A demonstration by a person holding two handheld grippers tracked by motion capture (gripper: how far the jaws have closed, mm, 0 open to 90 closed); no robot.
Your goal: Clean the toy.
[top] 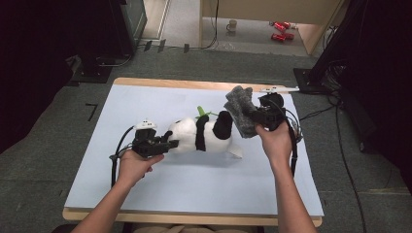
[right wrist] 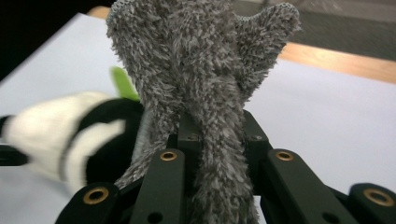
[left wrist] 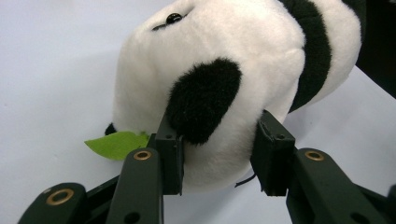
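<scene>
A black-and-white panda plush (top: 189, 136) lies on its side in the middle of the pale blue table top (top: 194, 189), with a green leaf (top: 201, 111) at its far side. My left gripper (top: 170, 144) is at its head. In the left gripper view its pads press into the white fur on either side of the black ear (left wrist: 203, 100), so the left gripper (left wrist: 219, 135) is shut on the head. My right gripper (top: 250, 116) is raised over the panda's rear end, shut on a grey fuzzy cloth (top: 240, 109). The cloth (right wrist: 196, 51) stands bunched between the pads of the right gripper (right wrist: 217, 130).
The wooden table edge (top: 194, 83) runs along the back. Dark equipment stands (top: 97, 53) flank the table, and cables (top: 340, 145) trail on the carpet at the right. A mug (top: 232, 25) and red cans (top: 281, 30) lie on the floor far behind.
</scene>
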